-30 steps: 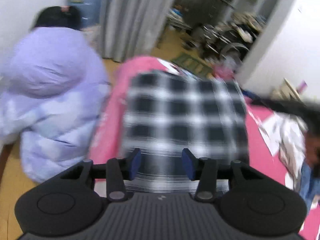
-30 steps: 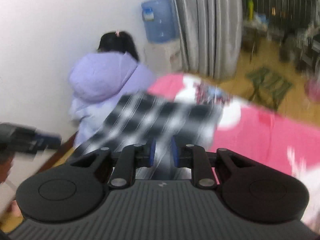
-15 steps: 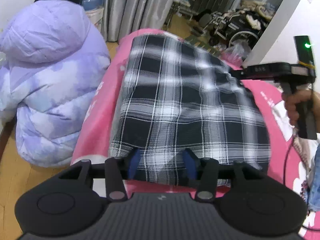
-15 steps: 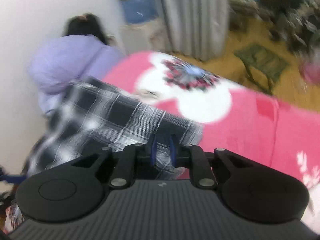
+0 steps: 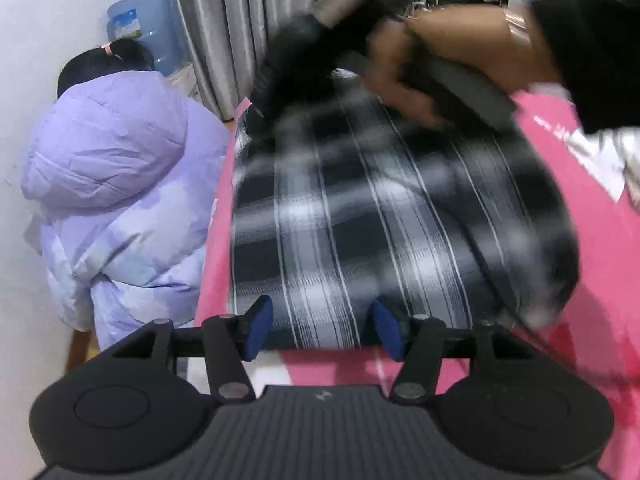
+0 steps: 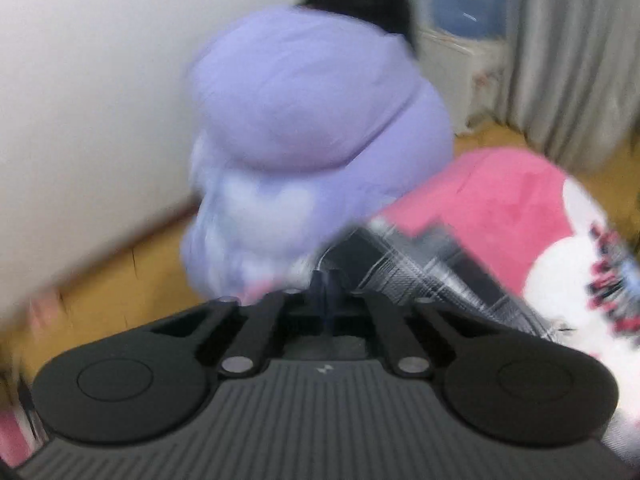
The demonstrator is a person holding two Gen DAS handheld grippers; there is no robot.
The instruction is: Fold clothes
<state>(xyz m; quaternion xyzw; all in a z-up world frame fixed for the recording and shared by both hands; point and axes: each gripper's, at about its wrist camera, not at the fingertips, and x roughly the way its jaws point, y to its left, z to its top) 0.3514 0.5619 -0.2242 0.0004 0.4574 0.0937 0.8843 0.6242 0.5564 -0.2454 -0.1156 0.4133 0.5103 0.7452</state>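
Note:
A black-and-white plaid garment lies spread on a pink bedcover. My left gripper hovers at its near hem, jaws opening. The cloth lies under and between the blue pads, which do not press on it. A hand carries my other gripper, blurred, across the garment's far edge toward its far left corner. In the right wrist view my right gripper has its pads together at a corner of the plaid garment. Blur hides whether any cloth is pinched.
A person in a lilac padded jacket crouches on the floor right beside the bed's left edge, also filling the right wrist view. Behind stand a blue water bottle and grey curtains. White fabric lies at the right.
My right gripper swung left across the bed to the garment's far left corner and shut its jaws. My left gripper came closer to the near hem and its pads stand a little wider.

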